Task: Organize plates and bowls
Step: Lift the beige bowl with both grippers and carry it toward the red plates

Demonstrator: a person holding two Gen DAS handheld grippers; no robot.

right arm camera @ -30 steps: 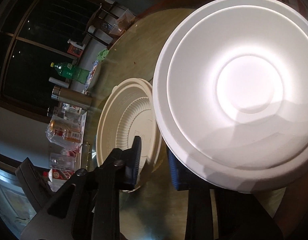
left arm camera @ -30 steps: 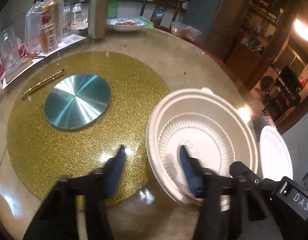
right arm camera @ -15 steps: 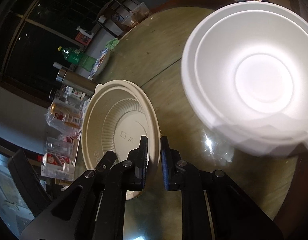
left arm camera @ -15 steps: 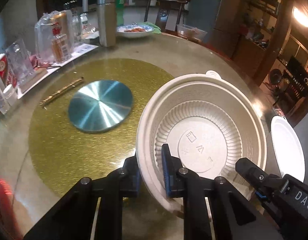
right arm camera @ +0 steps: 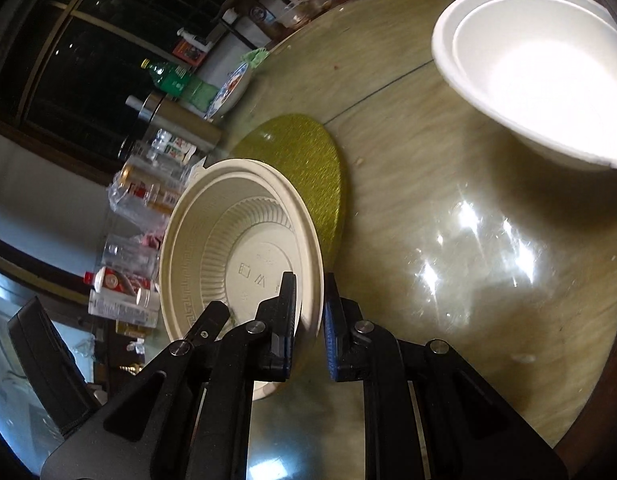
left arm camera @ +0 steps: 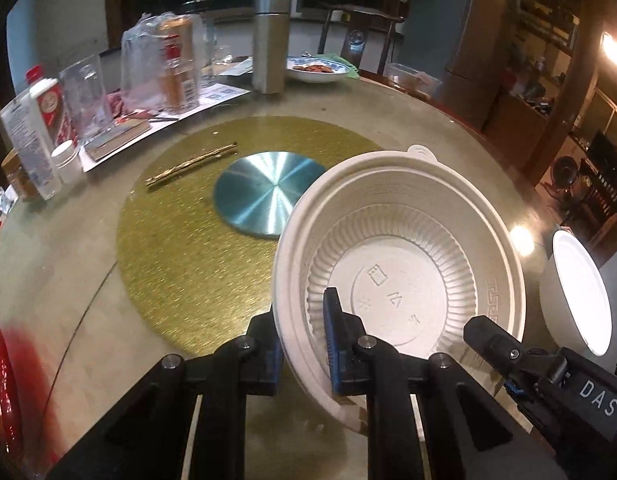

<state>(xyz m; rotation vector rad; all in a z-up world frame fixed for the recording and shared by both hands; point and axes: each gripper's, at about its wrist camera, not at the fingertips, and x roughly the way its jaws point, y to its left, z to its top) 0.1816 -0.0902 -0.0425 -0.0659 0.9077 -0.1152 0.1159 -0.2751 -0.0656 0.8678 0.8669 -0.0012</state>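
Note:
A cream ribbed plastic bowl [left arm camera: 400,264] is tilted up off the round table, its rim pinched from both sides. My left gripper [left arm camera: 304,332] is shut on its near rim, one finger inside, one outside. My right gripper [right arm camera: 310,316] is shut on the opposite rim of the same bowl [right arm camera: 244,256]. White foam bowls, nested [right arm camera: 540,80], stand on the table at the far right of the right wrist view and at the right edge of the left wrist view [left arm camera: 580,288].
A gold glitter turntable mat [left arm camera: 212,232] with a blue metal disc [left arm camera: 268,192] and a gold pen [left arm camera: 188,166] lies in the table's middle. Bottles, glasses, a steel flask [left arm camera: 270,48] and a dish of food [left arm camera: 316,69] line the far edge.
My left gripper closed on the cream bowl's rim and my right gripper closed on its other side. The bowl rose and tilted. The white bowls are farther from the right gripper.

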